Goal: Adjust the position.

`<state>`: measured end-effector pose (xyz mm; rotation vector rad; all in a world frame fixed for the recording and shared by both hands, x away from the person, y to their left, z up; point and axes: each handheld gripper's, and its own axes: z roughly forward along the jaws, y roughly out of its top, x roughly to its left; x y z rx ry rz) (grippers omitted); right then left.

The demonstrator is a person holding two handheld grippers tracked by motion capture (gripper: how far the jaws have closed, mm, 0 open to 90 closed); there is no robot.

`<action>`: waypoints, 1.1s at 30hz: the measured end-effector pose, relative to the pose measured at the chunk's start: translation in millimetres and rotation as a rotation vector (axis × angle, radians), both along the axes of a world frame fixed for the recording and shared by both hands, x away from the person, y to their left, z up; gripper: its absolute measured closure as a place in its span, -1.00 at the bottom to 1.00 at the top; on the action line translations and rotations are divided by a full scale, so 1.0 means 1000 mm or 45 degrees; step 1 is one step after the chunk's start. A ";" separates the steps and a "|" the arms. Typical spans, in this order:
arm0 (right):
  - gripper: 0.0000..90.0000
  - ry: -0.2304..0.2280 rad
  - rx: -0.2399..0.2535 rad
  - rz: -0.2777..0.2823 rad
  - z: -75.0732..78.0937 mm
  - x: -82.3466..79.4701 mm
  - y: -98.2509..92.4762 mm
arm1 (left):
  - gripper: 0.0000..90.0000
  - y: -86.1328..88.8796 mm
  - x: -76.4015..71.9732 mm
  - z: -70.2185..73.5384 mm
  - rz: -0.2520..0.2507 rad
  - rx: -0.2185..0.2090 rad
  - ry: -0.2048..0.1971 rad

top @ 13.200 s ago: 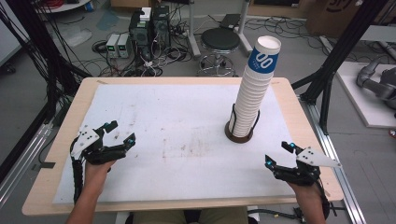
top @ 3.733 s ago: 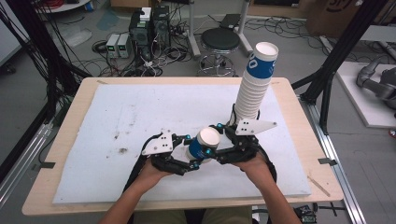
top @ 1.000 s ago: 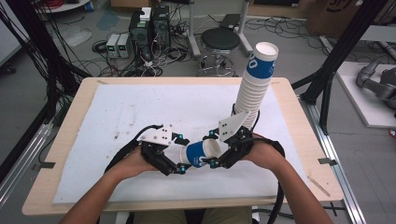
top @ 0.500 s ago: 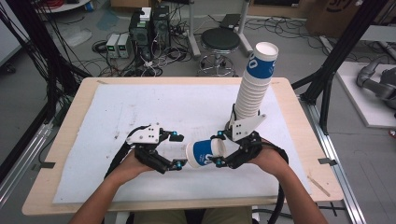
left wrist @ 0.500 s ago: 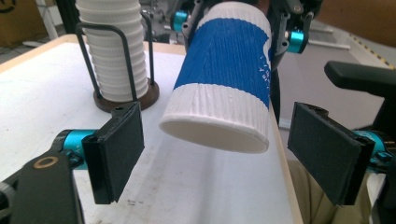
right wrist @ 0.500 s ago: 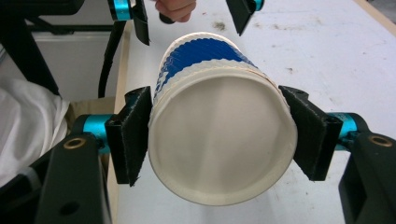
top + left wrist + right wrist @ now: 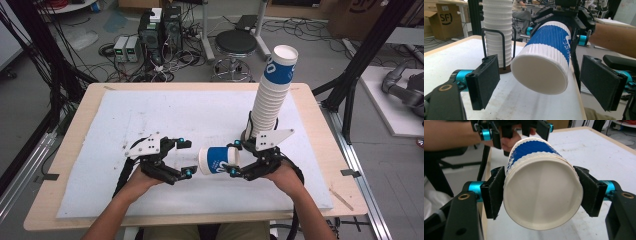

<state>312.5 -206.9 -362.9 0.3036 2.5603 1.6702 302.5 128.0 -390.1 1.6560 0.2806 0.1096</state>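
Stack [image 7: 270, 95] base hides behind right tool [image 7: 233, 158].

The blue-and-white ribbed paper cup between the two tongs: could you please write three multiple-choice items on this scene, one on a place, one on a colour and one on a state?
1. Where is the tall stack of white ribbed paper cups?
A. On the table's right half
B. On the floor
C. At the table's left edge

2. What colour is the band around the blue-and-white ribbed paper cup?
A. Red
B. Blue
C. Green

3. How is that cup held?
A. Both tongs clamp it
B. Only the right tongs clamp it
C. It stands free on the table

Answers: 1 A, the high view shows it right of centre. 2 B, the band is blue. 3 B, the left tongs stand open, their pads clear of it.
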 end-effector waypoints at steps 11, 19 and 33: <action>-0.32 0.050 0.138 0.023 -0.003 -0.002 0.001 | -0.64 -0.009 0.002 -0.003 -0.049 -0.015 0.015; -0.32 0.080 0.179 0.077 -0.003 -0.004 0.008 | -0.66 -0.019 0.000 -0.003 -0.116 -0.026 0.018; -0.30 0.125 0.193 0.118 -0.008 -0.002 0.005 | -0.44 -0.014 -0.001 0.002 -0.151 -0.037 -0.006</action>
